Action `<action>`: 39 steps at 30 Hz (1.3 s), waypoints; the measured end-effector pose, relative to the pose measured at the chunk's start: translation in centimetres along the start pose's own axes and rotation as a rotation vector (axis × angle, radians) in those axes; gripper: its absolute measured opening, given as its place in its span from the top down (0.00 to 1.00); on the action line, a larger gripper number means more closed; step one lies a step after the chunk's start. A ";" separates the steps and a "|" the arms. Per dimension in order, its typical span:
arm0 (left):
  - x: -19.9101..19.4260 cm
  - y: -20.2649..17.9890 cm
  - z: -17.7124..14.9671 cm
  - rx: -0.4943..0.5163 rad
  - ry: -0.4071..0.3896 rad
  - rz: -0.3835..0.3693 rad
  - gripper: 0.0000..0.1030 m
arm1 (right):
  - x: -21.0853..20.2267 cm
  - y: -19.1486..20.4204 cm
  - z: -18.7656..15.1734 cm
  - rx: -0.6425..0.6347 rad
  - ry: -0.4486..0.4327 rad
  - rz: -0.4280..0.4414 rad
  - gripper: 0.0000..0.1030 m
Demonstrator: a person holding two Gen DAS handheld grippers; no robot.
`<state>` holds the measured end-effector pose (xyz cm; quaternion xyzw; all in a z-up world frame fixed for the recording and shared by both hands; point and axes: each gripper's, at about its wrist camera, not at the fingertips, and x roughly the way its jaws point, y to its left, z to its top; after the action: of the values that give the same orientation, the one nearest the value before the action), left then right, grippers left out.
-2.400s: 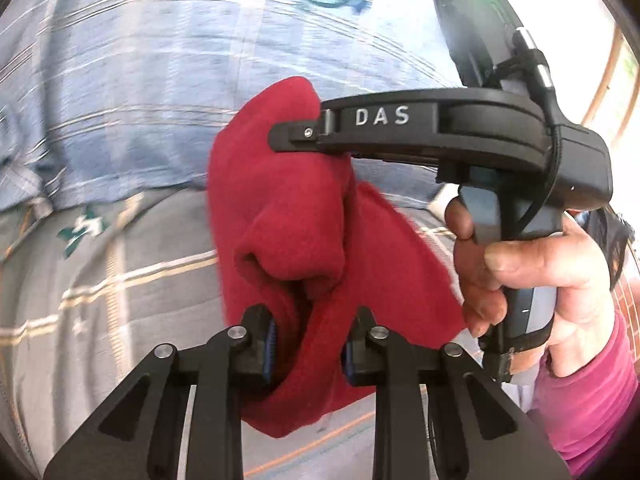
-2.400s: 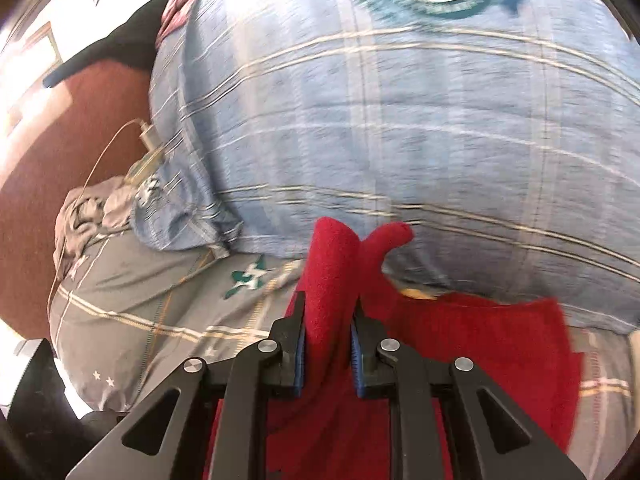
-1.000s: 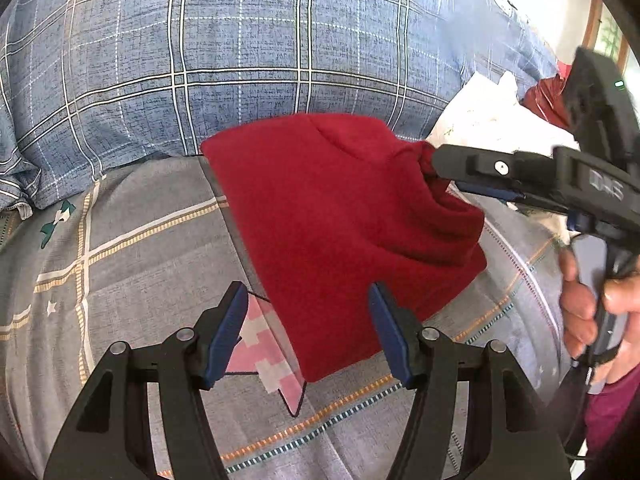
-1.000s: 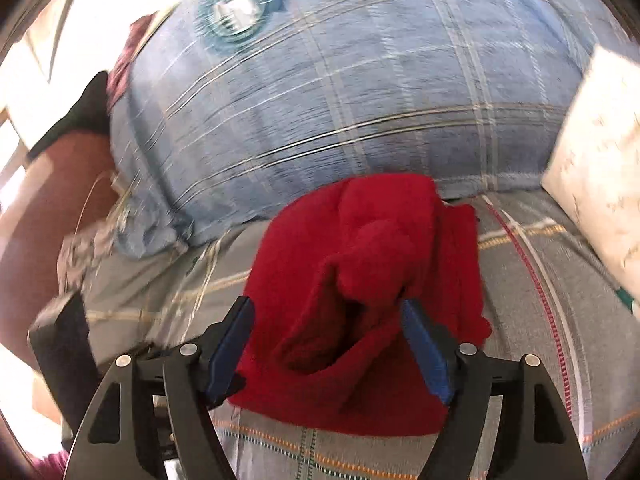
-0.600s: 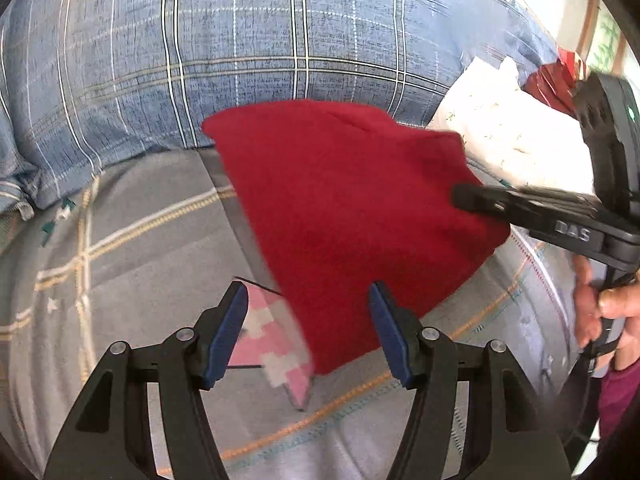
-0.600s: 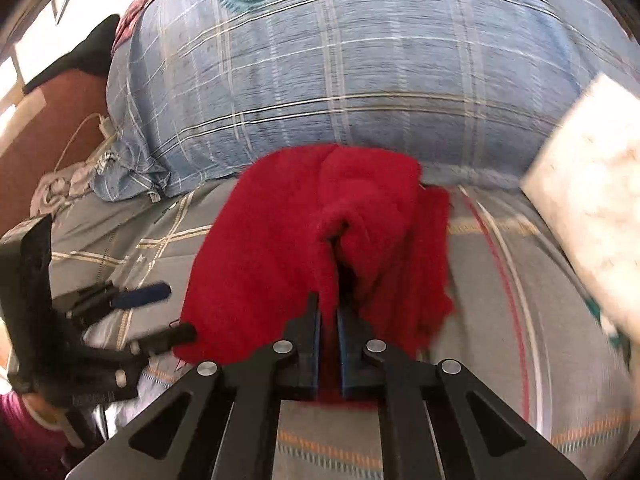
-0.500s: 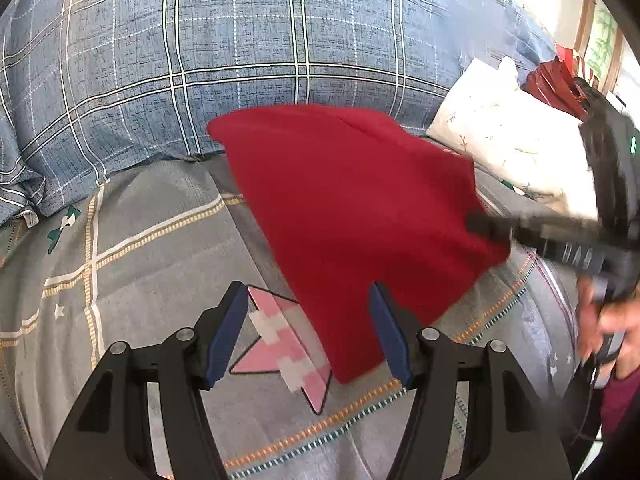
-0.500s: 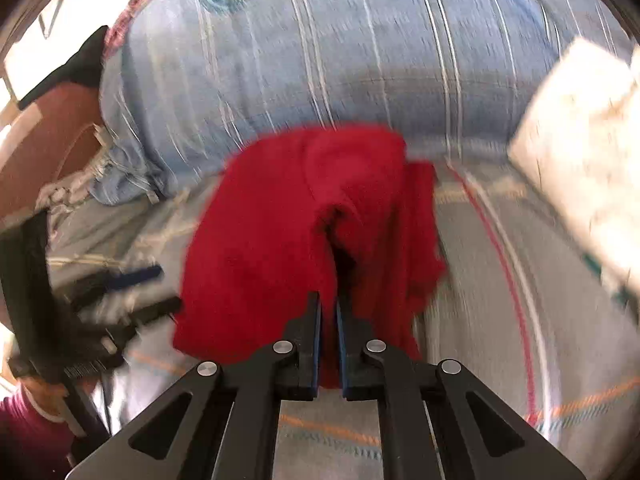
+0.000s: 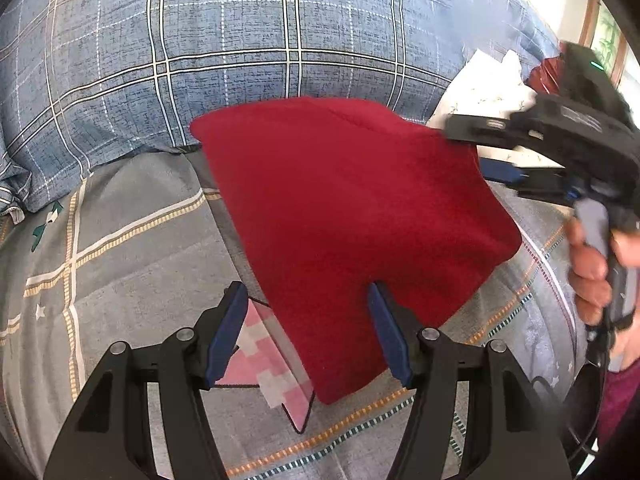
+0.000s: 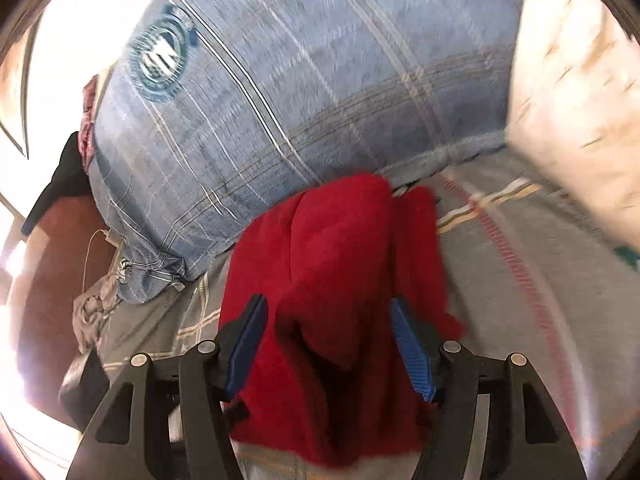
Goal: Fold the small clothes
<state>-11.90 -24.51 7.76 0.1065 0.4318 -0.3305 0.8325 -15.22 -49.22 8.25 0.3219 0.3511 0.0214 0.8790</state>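
A red fleece garment [image 9: 352, 216] lies folded on the grey patterned bedsheet [image 9: 120, 248], its far edge against a blue plaid pillow. My left gripper [image 9: 306, 336] is open and empty just above the garment's near edge. My right gripper [image 9: 472, 152] shows at the garment's right edge, jaws apart. In the right wrist view the right gripper [image 10: 326, 344] is open over the bunched red garment [image 10: 336, 264], holding nothing.
A large blue plaid pillow [image 9: 240, 40] stands behind the garment. A white floral pillow [image 9: 480, 88] lies at the right. A pink pixel star print [image 9: 264, 368] marks the sheet near my left gripper. A brown floor [image 10: 52, 280] lies beyond the bed's left edge.
My right gripper was shut on the garment's right edge and pulled it flat; it has now opened and let go. My left gripper stayed open and still.
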 end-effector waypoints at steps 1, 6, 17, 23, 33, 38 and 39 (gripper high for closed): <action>0.0 0.0 0.0 0.000 0.002 0.000 0.40 | 0.6 -0.1 0.1 0.003 0.012 -0.012 0.51; -1.7 -0.1 0.3 0.016 -0.028 -0.009 0.40 | -1.4 1.4 -1.1 -0.115 -0.073 -0.073 0.81; 0.4 1.0 0.7 -0.063 -0.011 -0.013 0.39 | -1.9 1.1 -2.0 -0.163 -0.098 -0.245 0.62; 0.3 0.6 0.9 -0.043 -0.017 0.010 0.38 | -3.4 6.0 -2.2 -0.368 -0.164 -0.231 0.65; 0.7 0.7 1.0 -0.039 -0.019 0.013 0.34 | 3.4 3.0 -1.2 -0.344 -0.071 -0.309 0.66; 0.7 0.6 1.0 -0.043 -0.017 0.017 0.34 | 1.8 3.4 -1.5 -0.338 -0.057 -0.307 0.63; 0.6 0.5 1.0 -0.040 -0.019 0.020 0.34 | 1.3 3.7 -1.7 -0.341 -0.063 -0.307 0.62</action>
<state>-10.71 -24.86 7.84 0.0912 0.4294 -0.3143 0.8417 -14.65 -44.99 8.72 0.1119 0.3598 -0.0637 0.9241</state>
